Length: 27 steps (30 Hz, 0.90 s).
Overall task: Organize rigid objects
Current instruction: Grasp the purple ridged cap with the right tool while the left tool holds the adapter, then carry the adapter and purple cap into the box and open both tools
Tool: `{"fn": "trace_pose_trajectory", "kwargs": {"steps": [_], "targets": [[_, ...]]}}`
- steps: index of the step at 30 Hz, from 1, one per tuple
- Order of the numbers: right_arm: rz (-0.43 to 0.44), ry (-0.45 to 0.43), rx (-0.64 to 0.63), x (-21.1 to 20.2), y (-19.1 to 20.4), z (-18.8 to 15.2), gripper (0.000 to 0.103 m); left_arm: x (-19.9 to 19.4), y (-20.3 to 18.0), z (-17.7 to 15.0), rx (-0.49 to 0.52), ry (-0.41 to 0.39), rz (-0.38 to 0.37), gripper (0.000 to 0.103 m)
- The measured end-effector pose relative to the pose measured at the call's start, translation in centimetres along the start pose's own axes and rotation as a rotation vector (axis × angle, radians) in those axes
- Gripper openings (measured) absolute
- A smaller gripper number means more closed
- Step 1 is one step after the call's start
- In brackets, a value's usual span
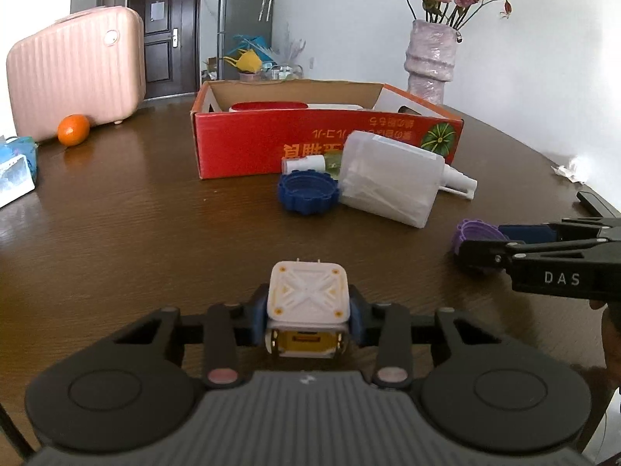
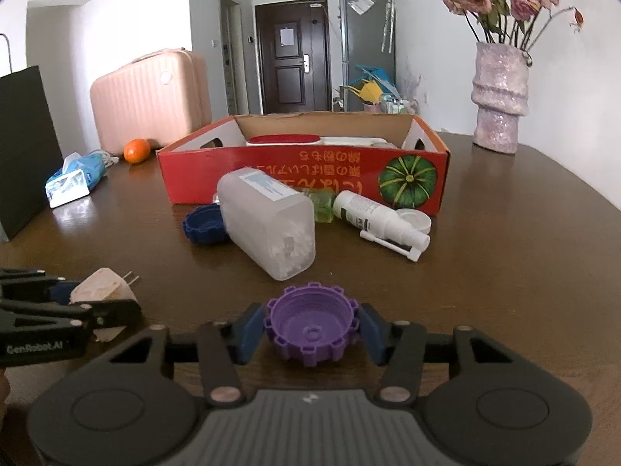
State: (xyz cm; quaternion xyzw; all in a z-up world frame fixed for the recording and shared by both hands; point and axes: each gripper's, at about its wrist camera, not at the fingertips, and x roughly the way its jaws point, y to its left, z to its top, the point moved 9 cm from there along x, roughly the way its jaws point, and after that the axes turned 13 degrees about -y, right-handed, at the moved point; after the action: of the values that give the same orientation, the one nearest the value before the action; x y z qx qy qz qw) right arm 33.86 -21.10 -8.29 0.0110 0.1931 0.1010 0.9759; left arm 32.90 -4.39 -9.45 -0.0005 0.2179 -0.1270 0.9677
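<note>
At the bottom centre of the left wrist view, a white plug adapter [image 1: 308, 303] sits between the blue pads of the left gripper [image 1: 308, 320], which press against its two sides; its metal prongs point away from the camera, towards the top of the frame. The jaws are closed down on it, narrow. In the right wrist view the same adapter [image 2: 104, 291] shows at the lower left, caught in the black fingers of that gripper [image 2: 93, 310].

At the bottom centre of the right wrist view, a purple toothed cap [image 2: 310, 328] lies hollow side up on the wooden table [image 2: 504, 272], between the pads of the right gripper [image 2: 310, 334]. The left pad looks to be at its rim; a sliver of gap seems to show by the right pad, so whether it is truly clamped I cannot tell.

Above these, mid-frame, a frosted plastic container [image 2: 268, 221] lies on its side. A blue toothed cap [image 2: 203, 225] sits just to its left, touching or nearly so. To its right lie a small green bottle [image 2: 324, 206] and a white spray bottle [image 2: 378, 219], with a white round lid [image 2: 417, 219] beside the sprayer.

Behind them stands an open red cardboard box [image 2: 306, 178] with a red-topped item inside. Further left are an orange [image 2: 136, 150], a tissue pack [image 2: 75, 178] and a pink suitcase [image 2: 151, 97]; a vase of dried roses [image 2: 500, 97] stands at the upper right.
</note>
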Motion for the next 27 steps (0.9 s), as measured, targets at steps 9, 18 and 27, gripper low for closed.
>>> {"fn": "trace_pose_trajectory", "kwargs": {"steps": [9, 18, 27], "targets": [[0.012, -0.006, -0.007, -2.0, 0.3, -0.2, 0.052, -1.0, -0.5, 0.1, -0.012, -0.010, 0.007, 0.039], [0.003, -0.024, 0.008, -3.1, -0.4, 0.1, 0.052, -2.0, -0.1, 1.5, -0.033, -0.040, 0.017, 0.039], [-0.002, -0.017, 0.015, -2.3, -1.0, 0.1, 0.052, -0.3, -0.9, 1.5, 0.010, -0.030, -0.012, 0.039]]}}
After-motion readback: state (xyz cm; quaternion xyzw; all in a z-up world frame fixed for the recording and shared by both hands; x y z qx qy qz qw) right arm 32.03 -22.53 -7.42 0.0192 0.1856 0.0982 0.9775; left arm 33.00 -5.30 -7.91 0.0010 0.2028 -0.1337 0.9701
